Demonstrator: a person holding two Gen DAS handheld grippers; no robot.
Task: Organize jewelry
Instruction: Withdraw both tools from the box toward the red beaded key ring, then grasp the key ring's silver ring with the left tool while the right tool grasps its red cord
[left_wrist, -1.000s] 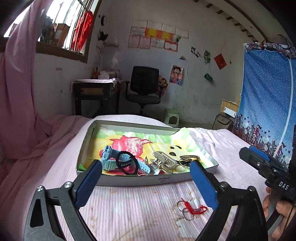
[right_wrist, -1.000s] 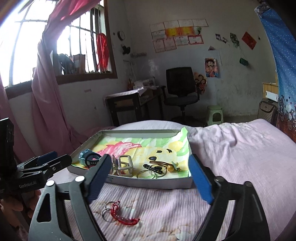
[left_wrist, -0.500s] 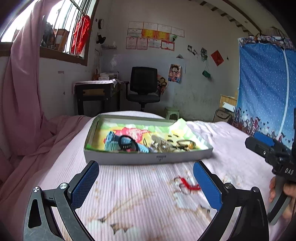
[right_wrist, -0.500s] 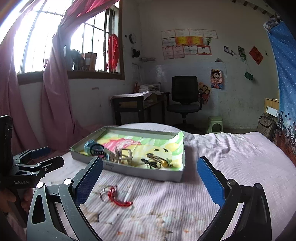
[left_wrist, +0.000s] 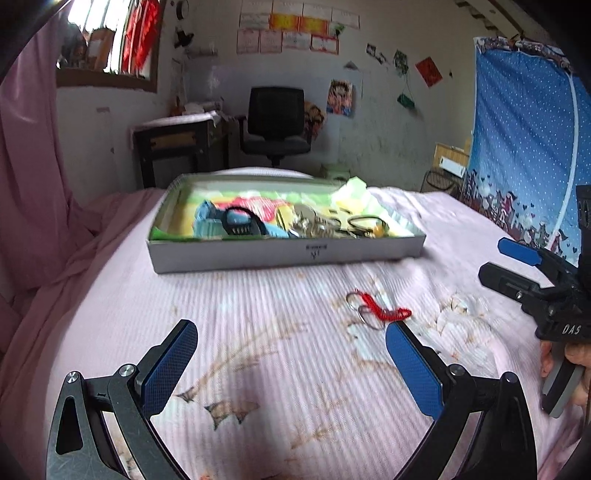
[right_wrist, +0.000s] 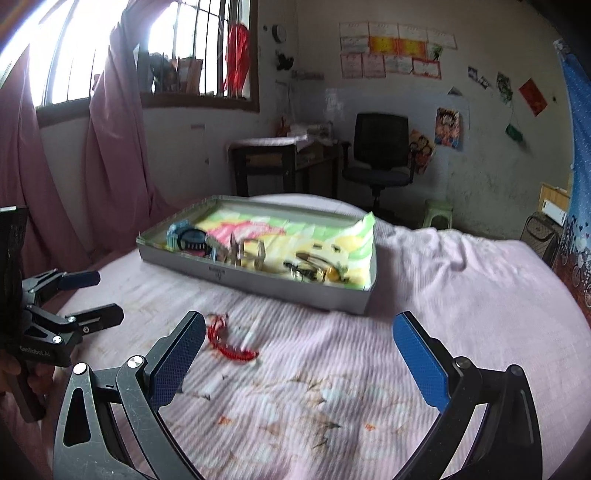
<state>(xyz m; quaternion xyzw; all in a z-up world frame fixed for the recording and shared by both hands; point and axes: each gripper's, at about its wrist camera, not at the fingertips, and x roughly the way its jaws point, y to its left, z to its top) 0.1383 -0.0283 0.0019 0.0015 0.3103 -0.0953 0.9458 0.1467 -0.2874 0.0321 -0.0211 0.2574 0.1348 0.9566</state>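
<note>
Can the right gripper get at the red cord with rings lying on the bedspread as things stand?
Probably yes. The right gripper stands open and empty, and the red cord with rings lies loose on the bedspread beside its left finger, with nothing between them.

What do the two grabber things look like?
Both are black metal frames with silver screws and two fingers wearing flat blue textured pads. The left gripper has white lettering on its side. The right gripper shows white letters "DAS". Each has a pistol-style handle below.
</note>
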